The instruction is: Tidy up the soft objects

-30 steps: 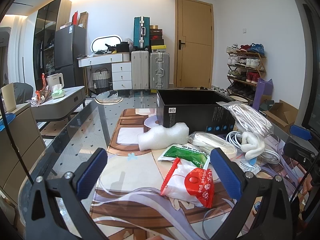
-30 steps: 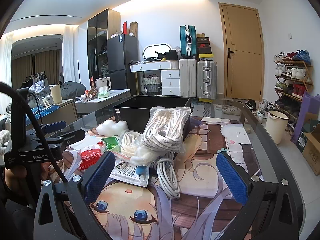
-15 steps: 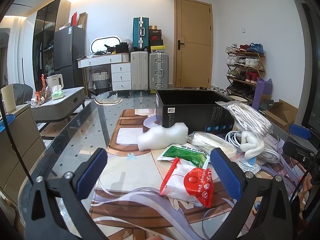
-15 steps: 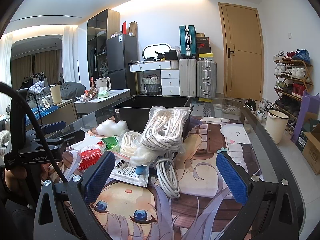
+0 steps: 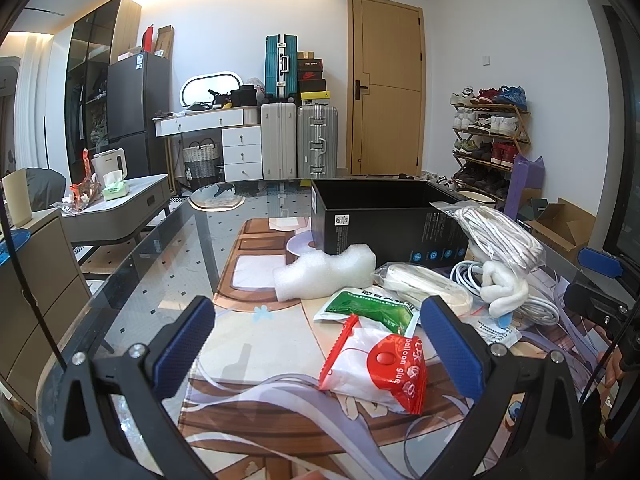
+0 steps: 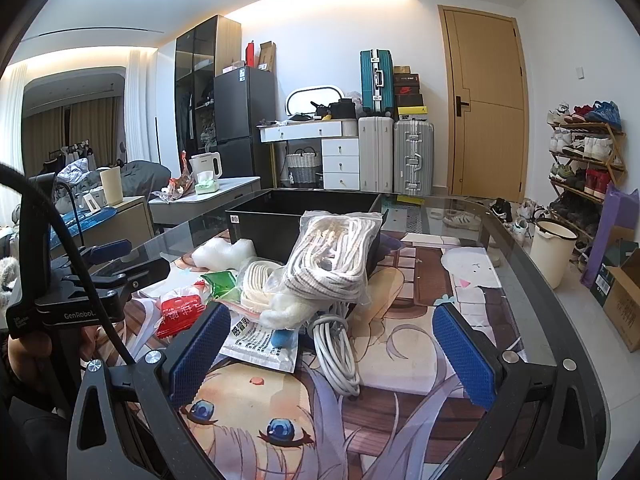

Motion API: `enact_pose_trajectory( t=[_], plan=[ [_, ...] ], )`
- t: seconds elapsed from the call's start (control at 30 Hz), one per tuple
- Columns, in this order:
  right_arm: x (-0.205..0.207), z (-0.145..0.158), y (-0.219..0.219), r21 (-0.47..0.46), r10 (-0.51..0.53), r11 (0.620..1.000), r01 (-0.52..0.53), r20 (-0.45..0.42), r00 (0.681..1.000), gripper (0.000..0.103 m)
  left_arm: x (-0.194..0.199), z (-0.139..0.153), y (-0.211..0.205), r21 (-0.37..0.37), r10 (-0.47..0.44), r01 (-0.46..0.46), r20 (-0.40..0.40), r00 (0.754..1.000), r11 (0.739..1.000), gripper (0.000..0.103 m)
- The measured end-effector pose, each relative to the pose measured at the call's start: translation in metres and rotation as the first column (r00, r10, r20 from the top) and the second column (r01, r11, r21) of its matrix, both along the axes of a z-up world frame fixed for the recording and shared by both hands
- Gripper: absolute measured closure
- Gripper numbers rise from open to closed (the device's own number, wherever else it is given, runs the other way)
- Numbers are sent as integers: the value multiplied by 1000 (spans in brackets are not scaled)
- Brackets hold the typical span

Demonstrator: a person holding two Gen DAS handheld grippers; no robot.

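Currently both grippers hover low over table [image 5: 168,264], jaws spread wide, holding nothing. Left gripper [image 5: 316,344] faces red-white pouch [image 5: 376,364]. Right gripper [image 6: 332,348] faces coiled white cable [image 6: 336,344] and bagged rope [image 6: 336,256]. Foam piece [image 5: 324,272] lies just before black box [image 5: 384,220].

Left gripper [image 5: 316,334] jaws apart, red-white packet [image 5: 376,364] between, perhaps untouched

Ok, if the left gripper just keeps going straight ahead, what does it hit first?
Probably the red-and-white balloon glue packet, lying just ahead of the open left gripper, toward its right finger; depth is uncertain.
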State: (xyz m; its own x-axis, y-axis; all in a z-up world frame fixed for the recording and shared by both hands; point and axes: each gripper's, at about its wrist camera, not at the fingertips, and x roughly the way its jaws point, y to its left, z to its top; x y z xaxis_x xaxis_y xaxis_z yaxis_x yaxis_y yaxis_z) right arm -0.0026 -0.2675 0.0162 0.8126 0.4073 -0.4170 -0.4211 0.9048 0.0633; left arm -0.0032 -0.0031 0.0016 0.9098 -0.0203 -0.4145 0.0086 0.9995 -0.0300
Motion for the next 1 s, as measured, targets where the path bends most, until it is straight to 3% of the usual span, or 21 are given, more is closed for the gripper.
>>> enact_pose_trajectory(
  t=[1.0],
  plan=[
    [0,-2,1,-7,0,1000,0,2,1000,0,-1,0,-6,5,-53,53,16,998,999,0]
  ],
)
